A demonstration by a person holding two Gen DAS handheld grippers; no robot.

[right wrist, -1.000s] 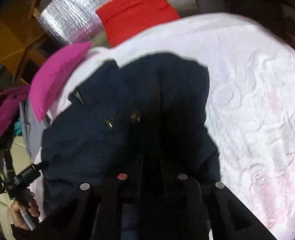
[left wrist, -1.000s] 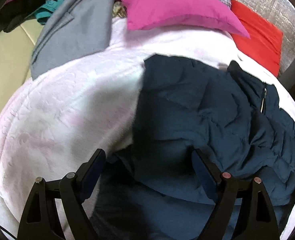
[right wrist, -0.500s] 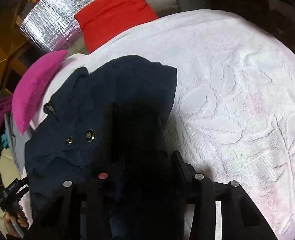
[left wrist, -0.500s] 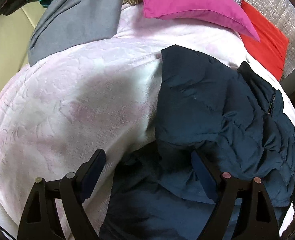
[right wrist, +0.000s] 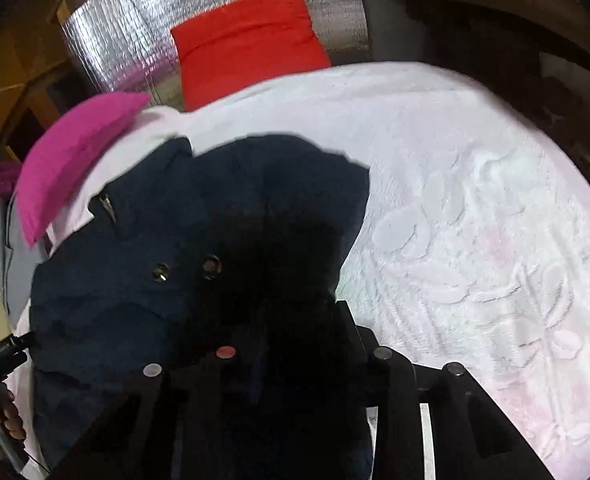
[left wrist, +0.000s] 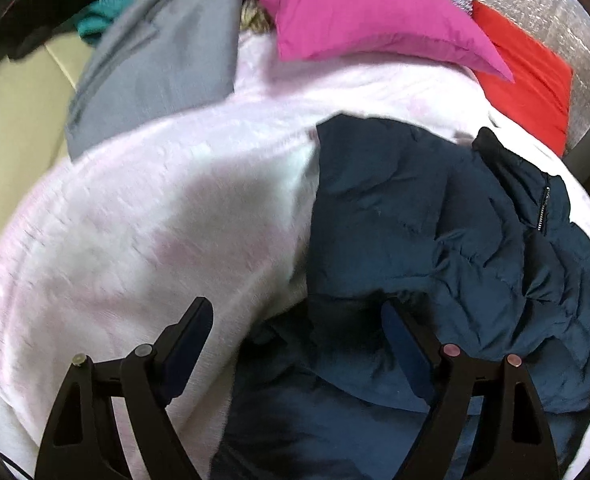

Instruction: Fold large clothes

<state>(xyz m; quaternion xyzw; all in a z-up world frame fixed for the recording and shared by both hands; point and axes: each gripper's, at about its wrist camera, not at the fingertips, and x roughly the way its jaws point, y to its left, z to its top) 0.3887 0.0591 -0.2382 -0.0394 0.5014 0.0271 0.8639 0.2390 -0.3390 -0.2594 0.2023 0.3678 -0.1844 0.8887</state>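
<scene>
— Navy quilted puffer jacket (left wrist: 435,224), where does it lie?
— Crumpled on the pale pink embossed plush blanket (left wrist: 143,216) that covers the bed, with one part folded over another. In the right wrist view its two metal snap buttons (right wrist: 211,267) face up, and a zip pull shows near the collar.
— And the left gripper (left wrist: 295,344)?
— Its jaws are spread wide above the near edge of the jacket. Dark fabric lies below and between the fingers, but the pads do not press on it.
— The right gripper (right wrist: 291,320)?
— Its jaws have just been closing, and a fold of the dark jacket sits between them. That area is deep in shadow, so I cannot tell whether the pads actually pinch the fabric.
— What else is around?
— A magenta pillow (left wrist: 371,12) and a red cushion (left wrist: 531,80) at the far end, against a silver foil-faced panel (right wrist: 223,12). A grey folded garment (left wrist: 163,60) lies at the far left beside the pillow. At the lower left of the right wrist view, a person's hand (right wrist: 5,416) grips the other tool's handle.
</scene>
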